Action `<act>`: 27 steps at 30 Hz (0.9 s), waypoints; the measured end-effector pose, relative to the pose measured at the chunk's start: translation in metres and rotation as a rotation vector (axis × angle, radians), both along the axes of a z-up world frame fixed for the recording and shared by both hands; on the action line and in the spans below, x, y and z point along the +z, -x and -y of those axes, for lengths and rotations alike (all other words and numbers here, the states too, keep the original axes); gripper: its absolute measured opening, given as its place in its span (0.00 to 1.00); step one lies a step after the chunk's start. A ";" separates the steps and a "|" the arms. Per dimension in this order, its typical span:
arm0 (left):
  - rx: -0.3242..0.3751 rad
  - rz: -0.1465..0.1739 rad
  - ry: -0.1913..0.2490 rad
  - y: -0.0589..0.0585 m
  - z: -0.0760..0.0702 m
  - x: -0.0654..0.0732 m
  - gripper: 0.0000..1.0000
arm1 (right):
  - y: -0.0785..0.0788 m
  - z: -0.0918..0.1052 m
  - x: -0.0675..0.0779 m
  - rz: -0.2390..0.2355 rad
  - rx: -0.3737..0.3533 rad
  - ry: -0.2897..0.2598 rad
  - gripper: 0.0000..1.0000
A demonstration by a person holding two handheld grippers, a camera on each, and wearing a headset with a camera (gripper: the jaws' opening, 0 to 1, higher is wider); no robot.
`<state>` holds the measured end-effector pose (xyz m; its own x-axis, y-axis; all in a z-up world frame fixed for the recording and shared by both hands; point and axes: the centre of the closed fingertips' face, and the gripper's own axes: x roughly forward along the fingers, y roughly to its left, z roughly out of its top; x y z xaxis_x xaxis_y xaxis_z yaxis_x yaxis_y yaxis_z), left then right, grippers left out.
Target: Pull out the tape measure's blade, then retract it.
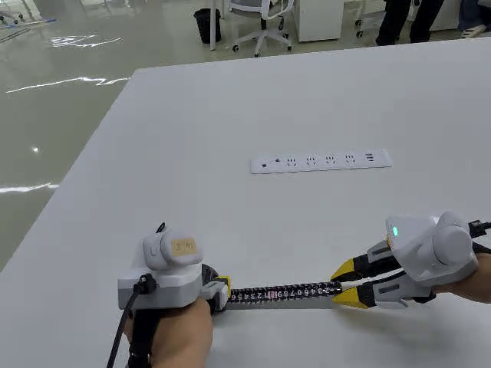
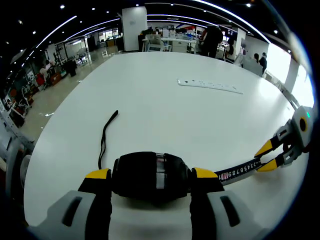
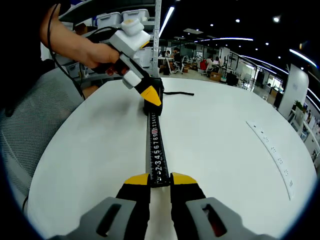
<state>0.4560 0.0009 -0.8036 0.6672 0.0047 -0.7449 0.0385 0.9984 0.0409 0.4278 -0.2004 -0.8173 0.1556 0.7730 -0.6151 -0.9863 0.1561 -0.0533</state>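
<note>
Closest to the person, the left gripper (image 2: 151, 173) is clamped around the black tape measure (image 2: 135, 175), one jaw on each side of the case, pinning it to the white surface (image 1: 230, 115) near its front edge. The blade (image 3: 156, 150) runs out of the case flat along the surface, numbers facing up, over to the right gripper (image 3: 160, 179), which is pinched shut on the blade's far end, yellow tips squeezing it from both sides. So this looks like the pull-out half of the task, with a decent stretch of blade already showing and the two grippers set well apart. Best guess is the next move is either a bit more draw to the right or the switch to retracting. For the retract, the right gripper would need to walk the blade back toward the case in a straight line rather than just letting go, since a spring blade can whip back and kick the case, while the left one holds the case steady. A thin black wrist strap (image 2: 103, 137) trails off behind the case. Farther out a white power strip (image 1: 321, 161) lies flat mid-surface, clear of everything, and an office chair (image 1: 265, 19) sits on the floor beyond the far edge.
</note>
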 end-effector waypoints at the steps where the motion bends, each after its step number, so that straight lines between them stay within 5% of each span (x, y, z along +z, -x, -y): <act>1: 0.001 -0.005 -0.001 0.000 0.000 0.000 0.59 | 0.000 0.000 0.000 0.000 0.000 -0.001 0.15; 27: 0.001 -0.010 0.005 -0.001 0.000 -0.001 0.59 | -0.001 -0.008 0.001 0.002 0.007 -0.007 0.15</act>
